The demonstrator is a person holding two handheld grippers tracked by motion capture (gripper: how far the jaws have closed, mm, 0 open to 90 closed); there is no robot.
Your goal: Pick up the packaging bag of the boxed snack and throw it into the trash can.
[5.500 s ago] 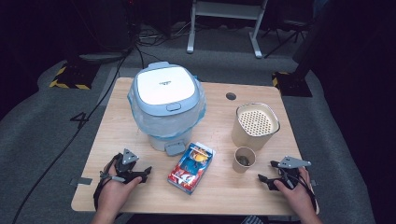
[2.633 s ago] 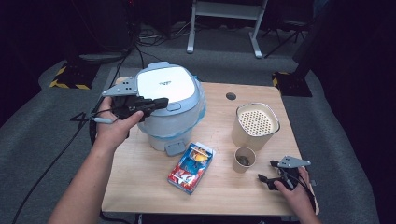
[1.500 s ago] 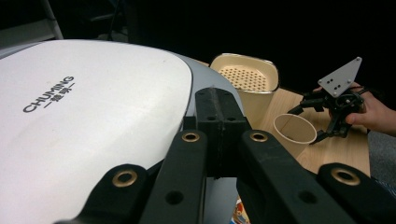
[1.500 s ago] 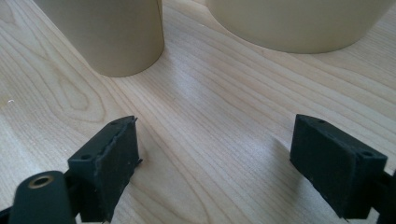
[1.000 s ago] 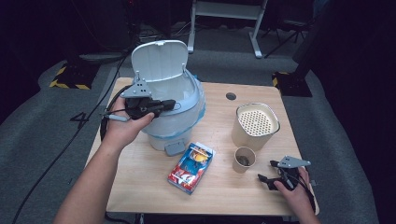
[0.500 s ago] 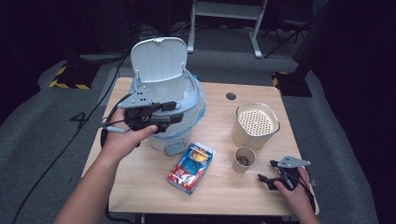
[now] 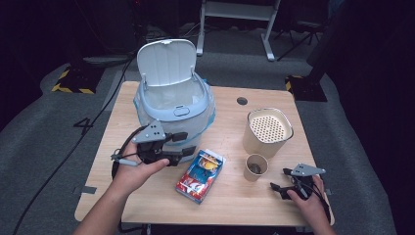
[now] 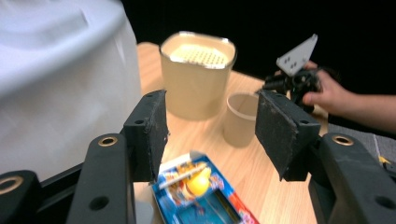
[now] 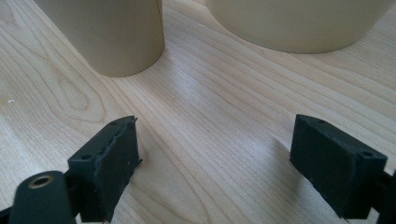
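A white and pale-blue cooker [image 7: 172, 105] stands at the table's back left with its lid [image 7: 165, 61] raised upright. My left gripper [image 7: 185, 145] hovers open in front of the cooker, jaws pointing right, nothing between them. Just past it lies a blue and red snack packet [image 7: 199, 169]. In the left gripper view the open left gripper [image 8: 210, 126] looks over the packet [image 8: 201, 191] toward a paper cup [image 8: 240, 119] and a beige canister [image 8: 198, 74]. My right gripper [image 7: 278, 190] rests open on the table at front right; the right gripper [image 9: 215, 154] faces the cup [image 9: 121, 32].
The beige canister [image 7: 268, 129] with a perforated top stands right of centre, the small cup [image 7: 256, 166] just in front of it. A round hole [image 7: 242, 101] is set in the wooden table [image 7: 235, 203]. Cables and stand legs lie on the floor beyond.
The cooker's lid went from closed to upright. My left gripper then came down from the cooker's top to its front, near the packet. The right gripper stayed put.
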